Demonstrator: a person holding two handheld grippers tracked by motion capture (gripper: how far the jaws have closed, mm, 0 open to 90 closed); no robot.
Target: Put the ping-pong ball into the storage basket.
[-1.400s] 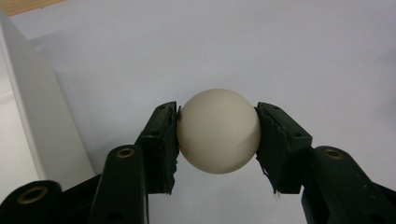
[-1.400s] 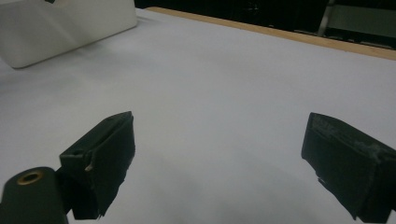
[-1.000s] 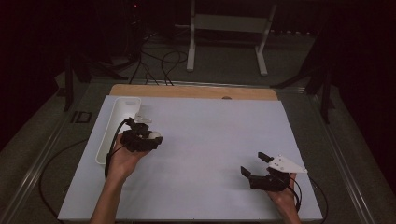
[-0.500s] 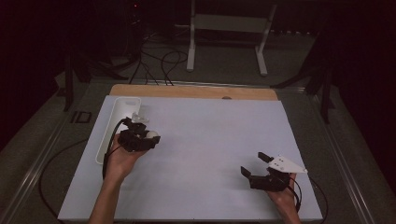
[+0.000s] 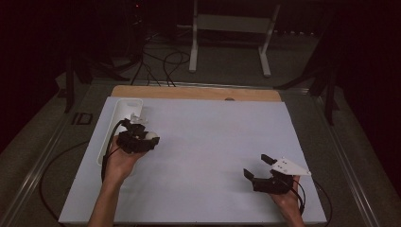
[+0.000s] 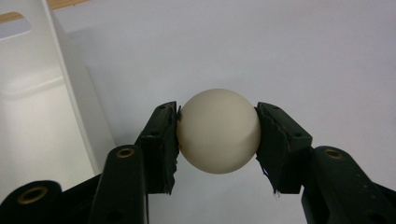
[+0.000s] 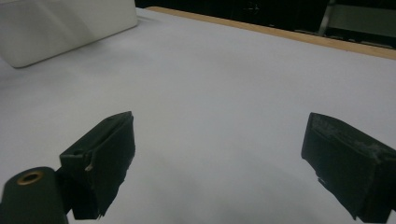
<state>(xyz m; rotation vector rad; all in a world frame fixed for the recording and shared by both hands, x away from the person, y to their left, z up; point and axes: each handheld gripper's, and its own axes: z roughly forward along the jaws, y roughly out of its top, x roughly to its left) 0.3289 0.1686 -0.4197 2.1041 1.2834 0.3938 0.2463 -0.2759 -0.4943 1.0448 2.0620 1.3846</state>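
Note:
A white ball (image 6: 218,137) sits squeezed between the two black jaws of my left gripper (image 5: 150,138), held just above the white table sheet (image 5: 213,137). It hangs right beside the long wall of a white tray (image 5: 124,105) at the left. My right gripper (image 5: 256,166) rests low near the front right of the sheet. Its jaws stand wide apart with nothing between them, as the right gripper view (image 7: 219,154) shows.
The tray (image 6: 56,79) runs along the sheet's left edge, and its inside looks bare. A wooden strip (image 5: 198,92) borders the far edge of the table. Cables and a metal stand (image 5: 227,42) lie on the dark floor beyond.

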